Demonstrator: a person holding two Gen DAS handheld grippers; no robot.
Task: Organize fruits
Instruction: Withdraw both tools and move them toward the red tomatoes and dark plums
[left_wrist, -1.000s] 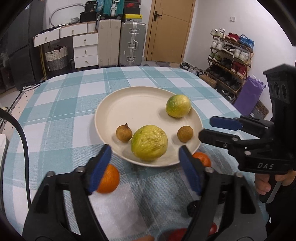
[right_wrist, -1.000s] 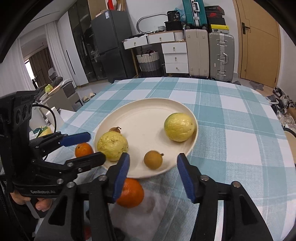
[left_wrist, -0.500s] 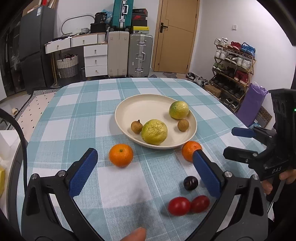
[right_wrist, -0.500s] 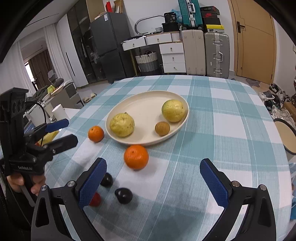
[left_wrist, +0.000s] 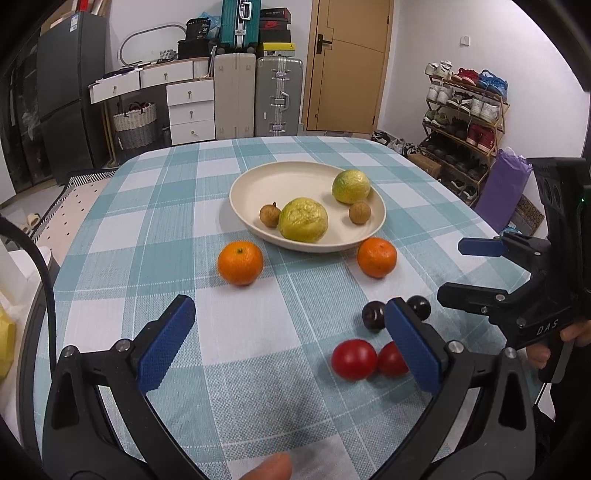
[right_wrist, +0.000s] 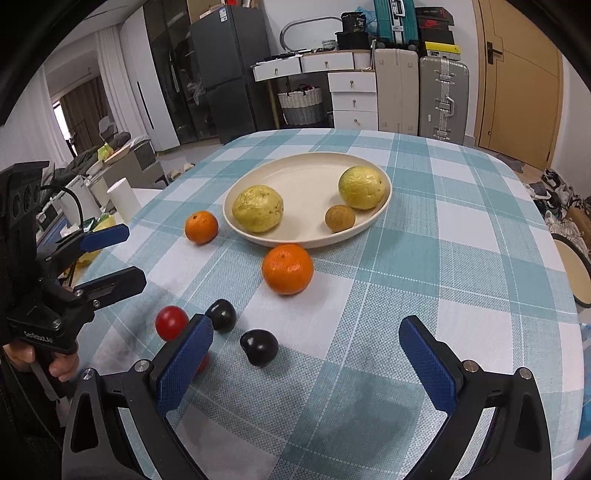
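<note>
A cream plate (left_wrist: 266, 184) (right_wrist: 306, 184) on the checked cloth holds two yellow-green guavas (left_wrist: 303, 219) (left_wrist: 351, 186) and two brown longans (left_wrist: 269, 215) (left_wrist: 359, 212). Two oranges (left_wrist: 240, 263) (left_wrist: 376, 257) lie just in front of the plate. Nearer still are two dark plums (right_wrist: 221, 314) (right_wrist: 259, 347) and two red tomatoes (left_wrist: 354, 359) (left_wrist: 391, 360). My left gripper (left_wrist: 288, 304) (right_wrist: 133, 254) hangs open and empty over bare cloth, with the tomatoes by its right finger. My right gripper (right_wrist: 306, 323) (left_wrist: 456, 271) is open and empty, with the plums by its left finger.
The round table (left_wrist: 155, 221) has a teal checked cloth. Behind it stand suitcases (left_wrist: 255, 99), white drawers (left_wrist: 190, 110), a dark fridge (right_wrist: 229, 81) and a door (left_wrist: 347, 66). A shoe rack (left_wrist: 461, 118) is at the right, a round stool (right_wrist: 572, 269) beside the table.
Both grippers have opened wide and drawn back from the plate toward the table's near side. The oranges, plums and tomatoes now show in front of the fingers.
</note>
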